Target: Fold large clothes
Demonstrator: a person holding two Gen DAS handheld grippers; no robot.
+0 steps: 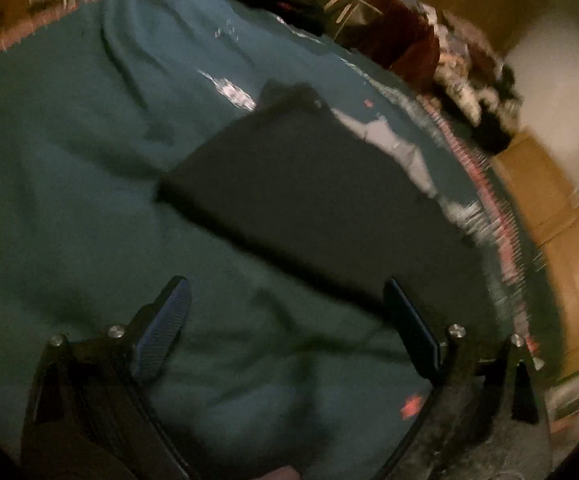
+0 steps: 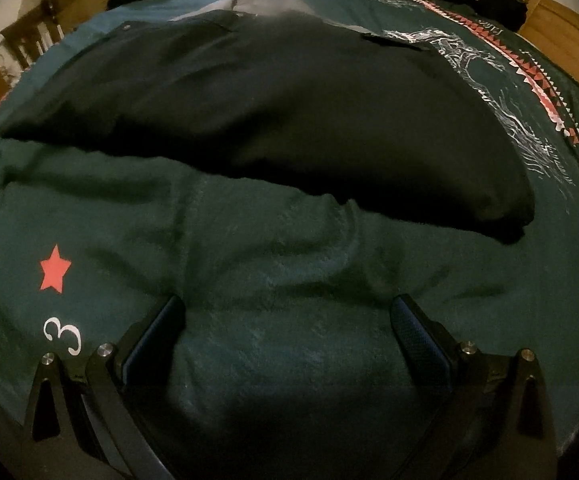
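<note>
A dark garment (image 2: 273, 120) lies folded into a long flat shape on a teal blanket (image 2: 249, 264). In the left wrist view it shows as a dark rectangle (image 1: 321, 192), blurred by motion. My left gripper (image 1: 285, 292) is open and empty, above the blanket just short of the garment's near edge. My right gripper (image 2: 289, 312) is open and empty, over the blanket in front of the garment's long near edge. Neither gripper touches the garment.
The blanket has a red star (image 2: 54, 268), a white "3" (image 2: 62, 336) and a red-and-white patterned border (image 2: 529, 88). A pile of other clothes (image 1: 389, 32) lies at the far edge. A wooden floor (image 1: 549, 216) and a wooden chair (image 2: 29, 44) are beyond the blanket.
</note>
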